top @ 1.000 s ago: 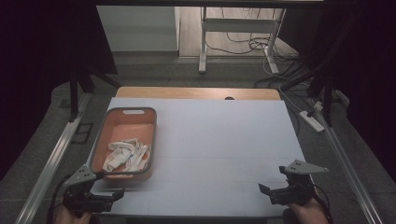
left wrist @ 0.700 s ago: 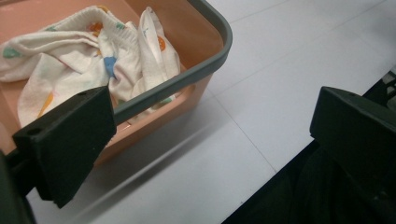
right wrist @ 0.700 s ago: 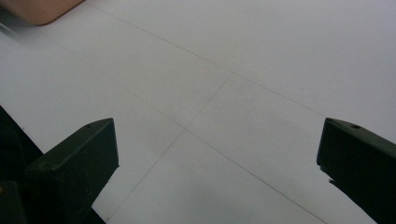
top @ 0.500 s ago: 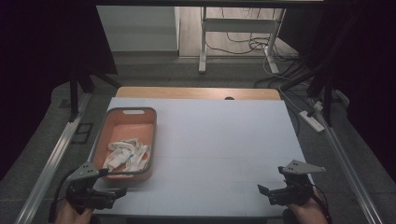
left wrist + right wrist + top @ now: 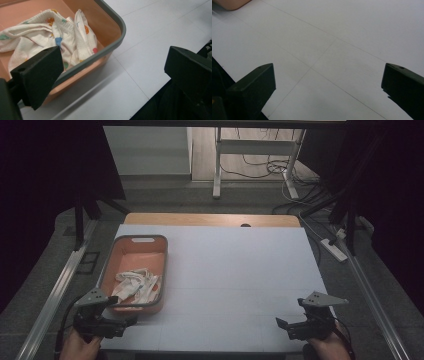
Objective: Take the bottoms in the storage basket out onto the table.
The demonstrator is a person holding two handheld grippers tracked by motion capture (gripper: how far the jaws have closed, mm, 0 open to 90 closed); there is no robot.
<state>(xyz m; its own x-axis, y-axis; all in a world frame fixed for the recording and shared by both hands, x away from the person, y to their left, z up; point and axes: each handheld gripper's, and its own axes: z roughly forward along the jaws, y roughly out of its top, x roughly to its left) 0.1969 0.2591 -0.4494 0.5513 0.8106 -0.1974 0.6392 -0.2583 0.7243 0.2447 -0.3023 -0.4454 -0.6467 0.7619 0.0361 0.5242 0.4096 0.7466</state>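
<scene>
While I watch from the high view, my left gripper [image 5: 127,322] sits at the near corner of the orange bin [image 5: 111,265] on the white desk [image 5: 235,270], my right gripper [image 5: 285,325] well apart. In the left gripper view, wide jaws frame the bin's corner, holding nothing, the spotted white cloth [image 5: 50,37] lying inside. In the right gripper view, wide jaws hang over bare desk.
</scene>
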